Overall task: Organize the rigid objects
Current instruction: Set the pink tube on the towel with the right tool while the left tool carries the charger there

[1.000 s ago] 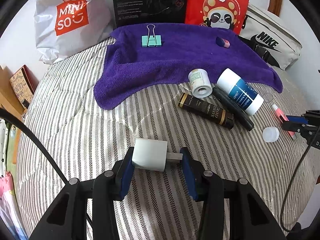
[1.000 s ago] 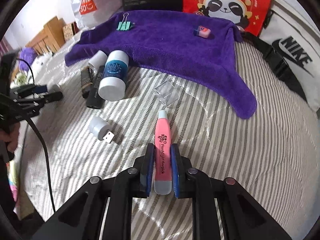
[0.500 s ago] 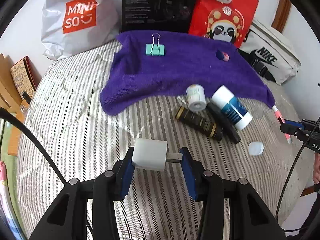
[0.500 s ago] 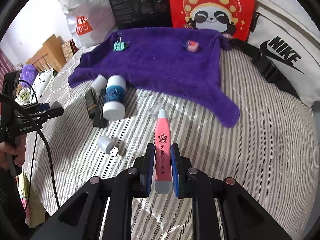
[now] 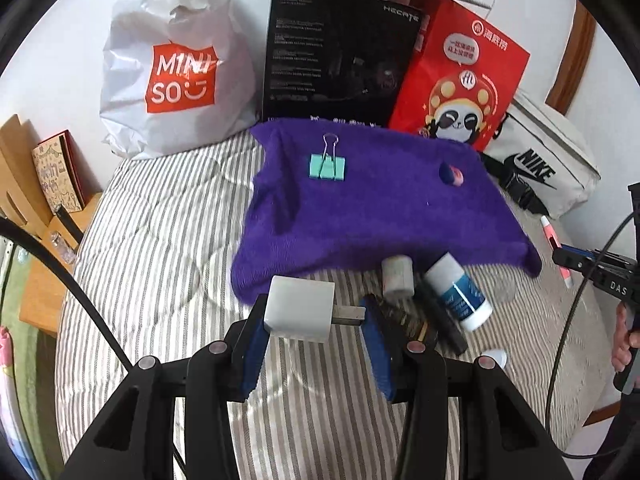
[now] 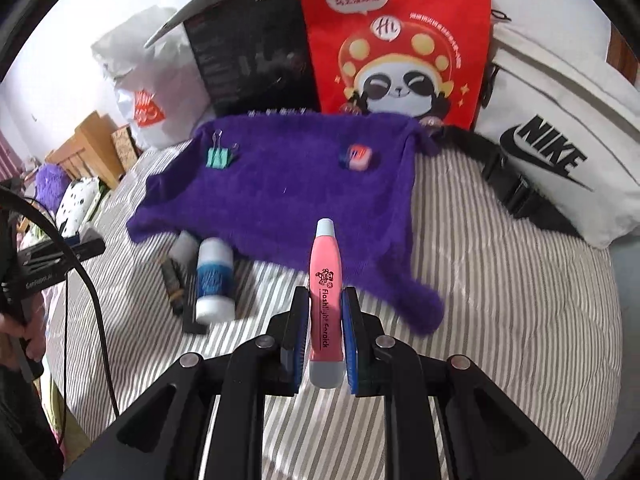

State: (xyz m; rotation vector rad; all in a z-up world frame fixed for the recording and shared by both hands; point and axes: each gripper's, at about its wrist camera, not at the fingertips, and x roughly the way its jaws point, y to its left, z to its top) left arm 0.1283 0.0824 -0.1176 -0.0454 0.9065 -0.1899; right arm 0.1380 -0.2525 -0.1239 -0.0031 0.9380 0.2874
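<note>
My left gripper is shut on a white plug charger, held by its body and prongs above the striped bed. My right gripper is shut on a pink flashlight earpick, whose tip points at the purple towel. On the towel lie a teal binder clip and a small pink-and-blue eraser. In front of the towel sit a white-and-blue bottle, a small white jar, a dark tube and a black pen. In the left wrist view the right gripper shows at the far right.
Behind the towel stand a white Miniso bag, a black box, a red panda bag and a white Nike bag. A small white cap lies on the striped bed. A wooden side table is at left.
Both grippers have risen and pulled back from the bed with their objects still held. The towel and the bags behind it now show more fully in both views.
</note>
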